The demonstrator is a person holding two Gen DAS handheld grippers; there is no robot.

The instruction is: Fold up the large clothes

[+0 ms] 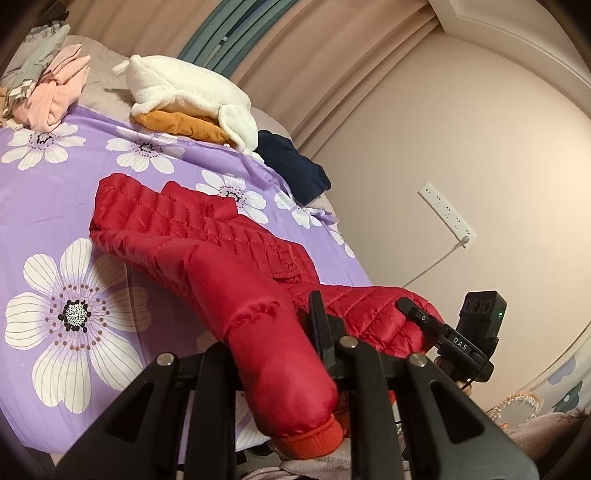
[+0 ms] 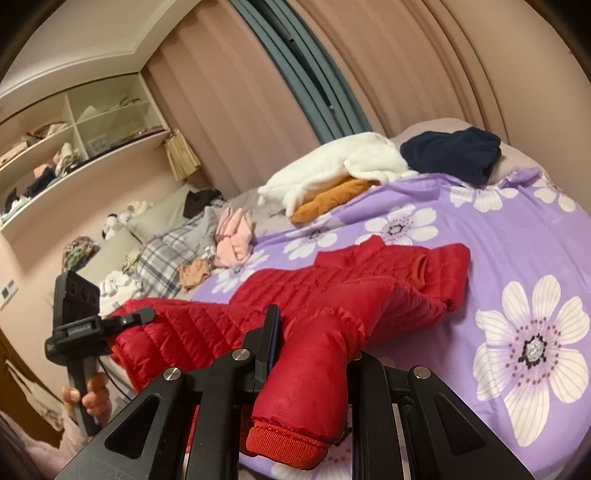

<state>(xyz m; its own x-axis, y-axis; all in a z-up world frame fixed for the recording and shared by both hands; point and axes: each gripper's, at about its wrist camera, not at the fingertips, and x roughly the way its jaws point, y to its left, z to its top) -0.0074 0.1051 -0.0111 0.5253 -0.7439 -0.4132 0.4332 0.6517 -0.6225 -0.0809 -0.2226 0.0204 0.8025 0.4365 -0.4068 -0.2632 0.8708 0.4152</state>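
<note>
A: Where's the red jacket (image 1: 207, 236)?
B: Spread over the near edge of the bed (image 1: 55, 192); bare sheet on either side of it, clothes piles along the far edge.
A: Tools?
B: Left gripper (image 1: 288, 343) pinches one sleeve, right gripper (image 2: 314, 339) pinches the other, both nearly closed.
A: View differences?
B: Only the right wrist shows the shelves (image 2: 74, 125); only the left wrist shows the power strip (image 1: 447, 214).

The jacket (image 1: 207, 236) is lying across the bedspread (image 1: 55, 206), its near sleeves rising off it – behind it, folded garments (image 1: 192, 99) are sitting stacked toward the curtain (image 1: 155, 26).
</note>
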